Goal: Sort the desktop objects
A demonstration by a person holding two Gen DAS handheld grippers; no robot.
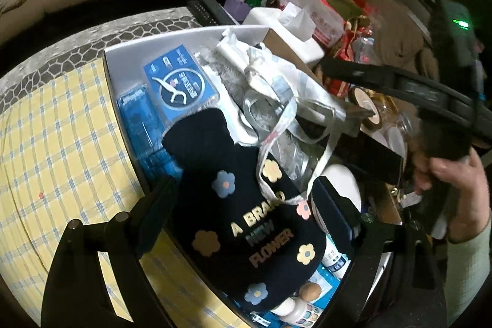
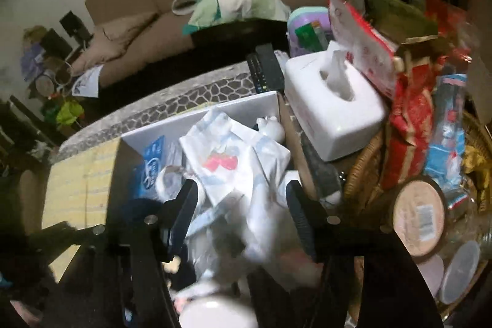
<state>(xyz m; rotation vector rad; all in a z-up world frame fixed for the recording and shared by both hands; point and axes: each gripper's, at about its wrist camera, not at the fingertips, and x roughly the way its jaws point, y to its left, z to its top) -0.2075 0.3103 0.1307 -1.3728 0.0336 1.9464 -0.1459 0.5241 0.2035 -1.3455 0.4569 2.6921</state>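
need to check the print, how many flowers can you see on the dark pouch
7 on the dark pouch: two blue, two yellow, one brown, one pink, one cream. More may hide under the ribbon.

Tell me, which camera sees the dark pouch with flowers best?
The left wrist view: the dark flowered pouch lies whole between the open left gripper fingers, its lettering readable. The right wrist view shows only a dark blur at the box's left.

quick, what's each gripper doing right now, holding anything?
Left gripper: open, astride the black flower pouch.
Right gripper: open, above the white plastic bag.
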